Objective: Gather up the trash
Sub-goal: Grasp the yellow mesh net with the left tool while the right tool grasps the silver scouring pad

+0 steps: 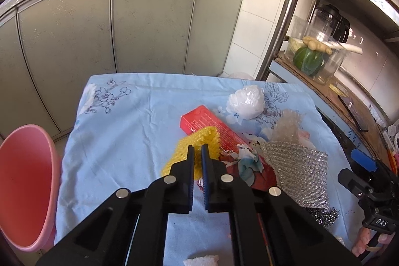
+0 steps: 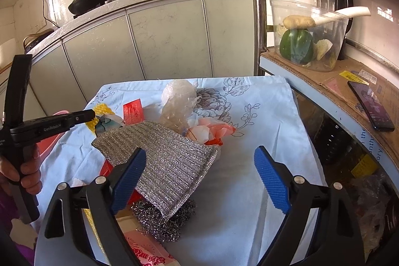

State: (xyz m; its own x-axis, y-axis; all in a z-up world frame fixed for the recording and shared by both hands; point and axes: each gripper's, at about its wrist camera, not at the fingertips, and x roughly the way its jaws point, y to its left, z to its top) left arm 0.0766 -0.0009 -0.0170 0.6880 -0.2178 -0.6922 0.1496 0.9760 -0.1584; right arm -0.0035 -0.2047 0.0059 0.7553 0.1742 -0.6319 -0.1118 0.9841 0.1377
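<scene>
Left tool [image 1: 198,150] is pressed together on the edge of the yellow mesh sponge [image 1: 197,141], which lies on the blue floral cloth [image 1: 119,131] over the bench, partly across the red box [image 1: 212,126]. Right tool [image 2: 199,166] is spread wide and empty, held over the silver scouring cloth [image 2: 169,156].

Rest of the trash is piled mid-bench: white plastic bag [image 1: 245,101], paper scraps [image 1: 245,158], steel wool [image 2: 162,218]. Pink bin [image 1: 27,181] is seen off the bench's left edge.

Risks:
- only a thin edge of the sponge looks pinched; slip-out on lift is likely.
- the scraps beside the sponge could be dragged off the bench.
- the cloth could be snagged and pulled along.

Legible: "DAS" on the right tool's body, "GenRobot.AI" on the left tool's. Print on the red box is too small to be read.
</scene>
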